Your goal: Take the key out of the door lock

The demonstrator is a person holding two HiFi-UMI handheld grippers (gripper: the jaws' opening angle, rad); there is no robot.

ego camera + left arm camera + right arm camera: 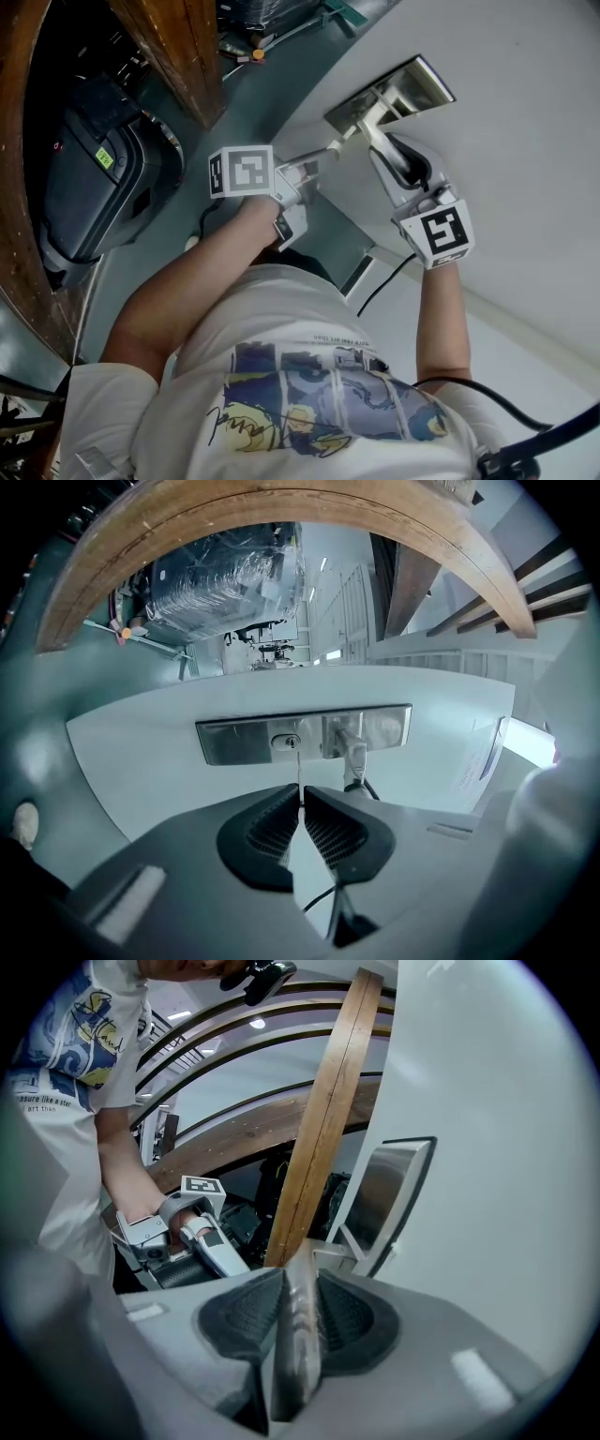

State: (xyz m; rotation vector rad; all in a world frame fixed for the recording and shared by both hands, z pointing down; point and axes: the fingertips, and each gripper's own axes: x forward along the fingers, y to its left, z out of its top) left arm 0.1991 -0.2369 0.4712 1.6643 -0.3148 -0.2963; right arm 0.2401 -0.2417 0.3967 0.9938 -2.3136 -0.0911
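Observation:
A thin silver key, seen edge-on, is pinched between the black pads of my left gripper, which is shut on it. The blade runs up to the keyhole in the steel lock plate; whether its tip is still inside I cannot tell. In the head view the left gripper points level at the lock plate on the white door. My right gripper is shut on the metal door handle, its pads pressing both sides. The handle juts from the plate just right of the keyhole.
A wooden door frame stands left of the door's edge, and a dark bag lies on the floor beyond it. A black cable hangs beneath the right gripper. The person's arms and white printed shirt fill the lower head view.

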